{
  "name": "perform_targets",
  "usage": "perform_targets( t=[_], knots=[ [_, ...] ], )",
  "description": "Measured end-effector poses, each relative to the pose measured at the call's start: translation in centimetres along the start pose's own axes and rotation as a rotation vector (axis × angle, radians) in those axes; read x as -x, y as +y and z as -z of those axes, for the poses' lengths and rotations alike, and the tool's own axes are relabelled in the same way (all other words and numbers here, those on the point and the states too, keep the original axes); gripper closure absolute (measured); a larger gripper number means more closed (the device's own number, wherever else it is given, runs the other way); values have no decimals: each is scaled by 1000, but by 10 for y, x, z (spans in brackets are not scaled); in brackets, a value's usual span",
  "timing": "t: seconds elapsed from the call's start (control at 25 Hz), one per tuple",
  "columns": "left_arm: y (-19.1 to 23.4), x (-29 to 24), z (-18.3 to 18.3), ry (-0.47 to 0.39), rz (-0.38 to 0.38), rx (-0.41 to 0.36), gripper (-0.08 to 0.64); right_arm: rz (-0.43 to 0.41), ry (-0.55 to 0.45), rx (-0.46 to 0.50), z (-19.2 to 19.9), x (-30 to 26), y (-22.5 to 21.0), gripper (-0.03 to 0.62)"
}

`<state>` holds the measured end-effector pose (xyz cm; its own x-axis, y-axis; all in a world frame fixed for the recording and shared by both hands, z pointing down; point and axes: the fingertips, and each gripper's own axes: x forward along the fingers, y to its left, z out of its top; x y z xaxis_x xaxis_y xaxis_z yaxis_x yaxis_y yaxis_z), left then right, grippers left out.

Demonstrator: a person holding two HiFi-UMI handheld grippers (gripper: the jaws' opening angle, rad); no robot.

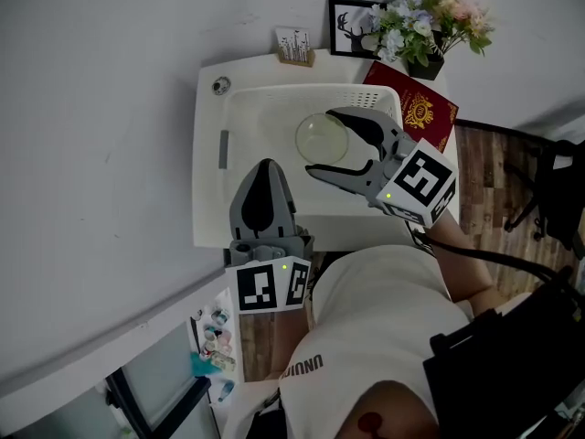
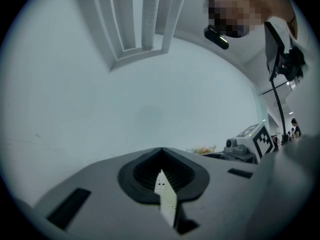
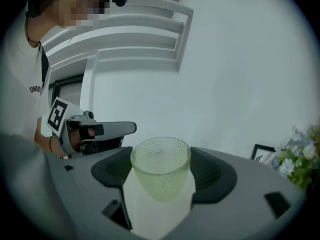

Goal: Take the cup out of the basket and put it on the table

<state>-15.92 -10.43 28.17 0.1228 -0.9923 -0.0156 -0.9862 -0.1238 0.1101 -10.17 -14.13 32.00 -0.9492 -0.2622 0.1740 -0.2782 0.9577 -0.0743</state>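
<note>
White table; cup between right gripper jaws, over basket

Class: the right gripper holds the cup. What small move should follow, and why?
Probably carry the cup sideways past the basket rim toward bare table: the right gripper clamps it, and the head view shows it over the basket.

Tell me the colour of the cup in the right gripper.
The cup is pale translucent green, dimpled; clearest in the right gripper view.
</note>
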Motion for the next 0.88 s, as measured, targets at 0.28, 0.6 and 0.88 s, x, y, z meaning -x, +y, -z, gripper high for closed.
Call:
perform_targets(
  t=[0.28, 0.6, 0.88],
  knots=[
    [-10, -3, 1, 4, 15, -14, 548, 49, -57, -17, -11, 17, -10, 218],
    [-16, -2, -1, 2, 18, -15, 548, 49, -140, -32, -27, 32, -14, 218],
    [-18, 0, -1, 2, 15, -17, 548, 39, -213, -69, -40, 45, -16, 219]
  ],
)
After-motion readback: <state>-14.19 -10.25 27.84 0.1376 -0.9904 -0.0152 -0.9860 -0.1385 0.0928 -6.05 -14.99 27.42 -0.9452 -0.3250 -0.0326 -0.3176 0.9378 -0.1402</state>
